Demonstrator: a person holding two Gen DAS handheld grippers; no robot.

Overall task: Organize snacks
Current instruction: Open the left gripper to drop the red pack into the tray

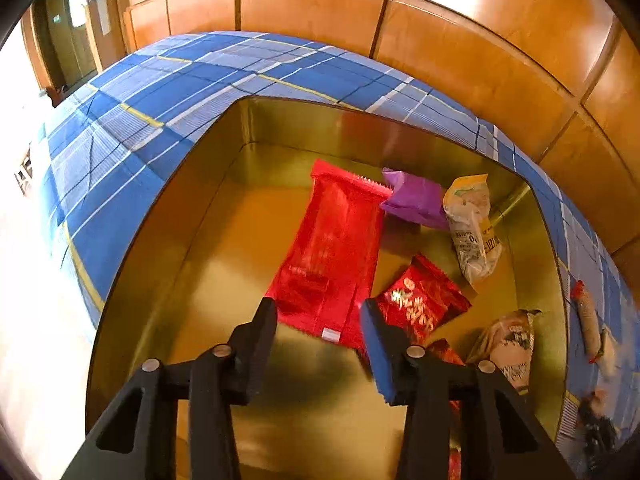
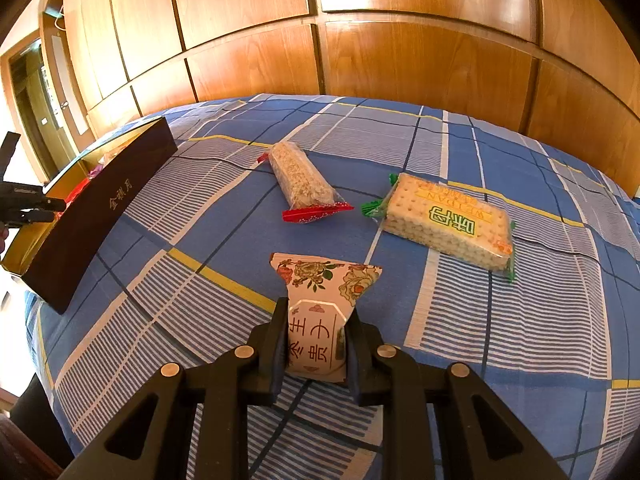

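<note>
The left gripper (image 1: 318, 322) hangs over the open gold-lined rectangular box (image 1: 168, 248), pointing steeply down, its jaws parted with nothing between them; the long glossy red foil packet (image 1: 332, 252) lies flat on the box floor just ahead of the fingertips, not gripped. Ahead and to the right of this gripper sit a small purple pouch (image 1: 416, 200), touching the red packet's far corner, and a pale printed bag (image 1: 472, 228) leaning at the right wall. Just beside the right fingertip lies a small red sachet with gold characters (image 1: 420, 304); another pale wrapped snack (image 1: 508, 344) rests against the near right wall. The floor to the left of the gripper is bare up to the left wall, giving open room on that side. The right gripper (image 2: 316, 344) is clamped tight on a cream floral-printed snack packet (image 2: 324, 304), held above the blue plaid cloth (image 2: 160, 300). Ahead of it lie a clear-wrapped grain bar with red ends (image 2: 300, 180) and, ahead-right, a clear pack of square crackers (image 2: 444, 220), well apart from each other. Far to the left stands the box's dark outer side wall (image 2: 100, 216), with bare cloth between it and the gripper.
</note>
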